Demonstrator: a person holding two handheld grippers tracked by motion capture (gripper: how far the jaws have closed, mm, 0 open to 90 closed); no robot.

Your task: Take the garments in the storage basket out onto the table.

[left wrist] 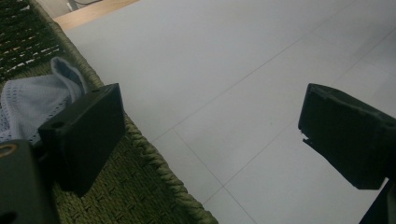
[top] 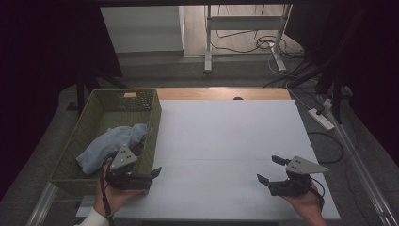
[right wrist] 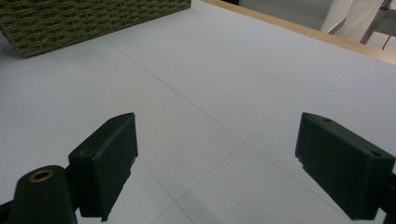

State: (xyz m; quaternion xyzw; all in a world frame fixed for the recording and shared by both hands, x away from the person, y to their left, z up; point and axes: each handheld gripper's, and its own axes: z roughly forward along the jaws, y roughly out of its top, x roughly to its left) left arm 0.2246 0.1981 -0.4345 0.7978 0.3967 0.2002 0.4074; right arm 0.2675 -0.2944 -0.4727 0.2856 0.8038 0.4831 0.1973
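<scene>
Light blue cloth is bunched up inside the green woven basket at the table's left edge. The left claw is spread wide, straddling the basket's near rim, holding nothing. Over on the right, the right claw is spread too, empty above the bare white table.

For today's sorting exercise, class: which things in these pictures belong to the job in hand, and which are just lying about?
Belonging to the job:
- light blue cloth, lying in the basket
- woven green basket
- left tool, open, by the basket's near corner
- right tool, open, over the white table

Just lying about:
- power strip on the floor
- metal stand behind the table
</scene>
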